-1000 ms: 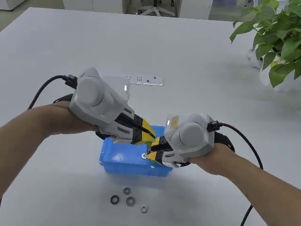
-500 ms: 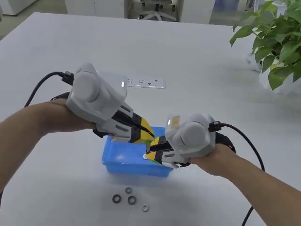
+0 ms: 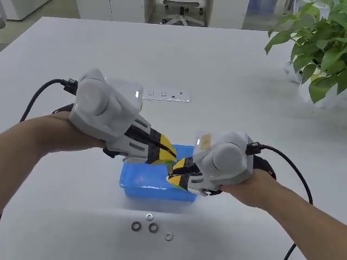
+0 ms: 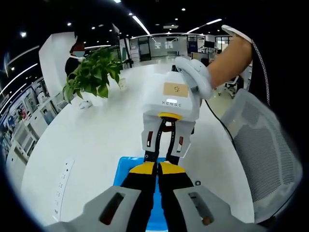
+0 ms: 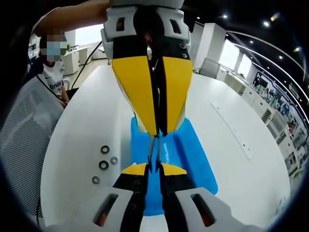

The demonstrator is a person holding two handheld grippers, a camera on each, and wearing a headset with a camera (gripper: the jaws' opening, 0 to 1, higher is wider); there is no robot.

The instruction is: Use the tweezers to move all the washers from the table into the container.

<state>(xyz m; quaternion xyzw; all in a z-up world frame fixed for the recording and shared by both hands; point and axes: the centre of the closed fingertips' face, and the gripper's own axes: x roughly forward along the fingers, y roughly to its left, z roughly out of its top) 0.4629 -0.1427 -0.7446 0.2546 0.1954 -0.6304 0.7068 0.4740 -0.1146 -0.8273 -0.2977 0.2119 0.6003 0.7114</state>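
Slim metal tweezers (image 5: 153, 145) run from my left gripper (image 3: 165, 153) down to my right gripper (image 3: 174, 177). Both pairs of yellow jaws are shut on them, the left on the handle end and the right around the tips. The grippers meet nose to nose over the blue container (image 3: 142, 184), which also appears as the blue container (image 5: 195, 164) and the blue container (image 4: 124, 170). Several washers (image 3: 152, 227) lie loose on the white table just in front of the container, seen too as washers (image 5: 104, 164) to its left. I cannot tell whether the tweezer tips hold a washer.
A white power strip (image 3: 165, 96) lies on the table beyond the grippers. A potted plant (image 3: 317, 38) stands at the far right. Black cables (image 3: 38, 103) trail from both grippers. An office chair (image 4: 263, 145) stands beside the table. The white table (image 3: 227, 81) stretches far and wide.
The left gripper has drifted a little left and up. The right gripper has dipped slightly lower over the container. Both stay shut on the tweezers, and the washers on the table have not moved.
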